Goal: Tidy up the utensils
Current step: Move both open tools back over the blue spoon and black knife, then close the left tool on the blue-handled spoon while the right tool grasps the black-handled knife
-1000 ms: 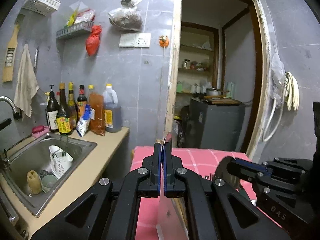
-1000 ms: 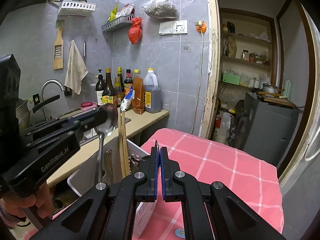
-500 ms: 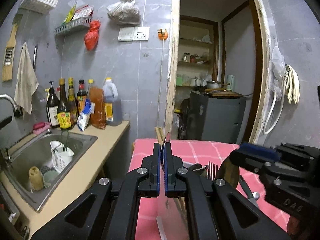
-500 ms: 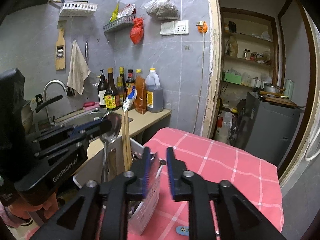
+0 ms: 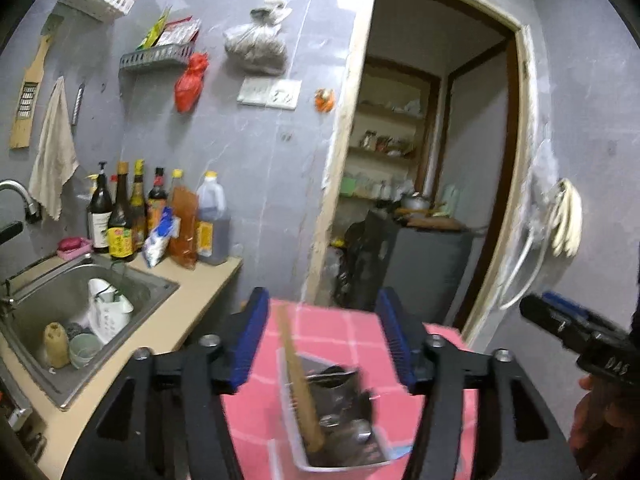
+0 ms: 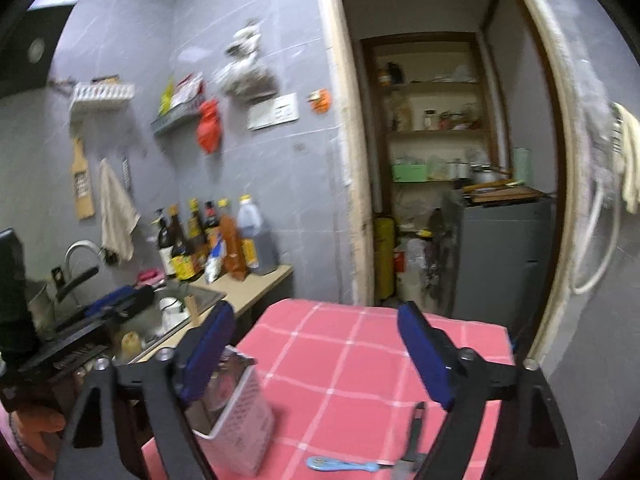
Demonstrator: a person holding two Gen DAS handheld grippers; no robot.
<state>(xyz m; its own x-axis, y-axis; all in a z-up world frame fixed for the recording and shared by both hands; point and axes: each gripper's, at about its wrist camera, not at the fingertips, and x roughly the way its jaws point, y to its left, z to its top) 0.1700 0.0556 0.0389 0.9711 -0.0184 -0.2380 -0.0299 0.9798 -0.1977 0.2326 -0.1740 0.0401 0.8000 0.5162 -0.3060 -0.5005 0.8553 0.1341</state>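
**Utensil holder on pink table, both grippers wide apart**

White perforated utensil holder [image 5: 340, 446] standing on the pink checked tablecloth [image 6: 360, 356], near the table's left edge beside the counter; dark metal utensils [image 5: 340, 396], blurred, packed inside, wooden chopsticks [image 5: 298, 376] leaning out toward the far left corner. In the right wrist view, same holder [image 6: 240, 432] low and left, partly hidden behind the left-hand blue pad.

Lying flat on the cloth, right of the holder and well apart from it: blue-handled utensil [image 6: 342, 463] and a dark-handled knife [image 6: 412, 436], close to the near edge.

Left of the table: beige counter [image 5: 192, 304], steel sink [image 5: 60, 304] with cups and a white basket, row of sauce bottles [image 5: 160, 216] against the grey tiled wall. Doorway [image 6: 452, 160] with shelves behind the table's far edge.

Left gripper [image 5: 322, 338] above the holder, fingers [image 5: 250, 340] spread wide, touching nothing, gripping nothing. Right gripper [image 6: 316, 356] likewise fully spread, empty, over the bare cloth.

Open cloth across the middle and right of the table; table's far and right edges unobstructed
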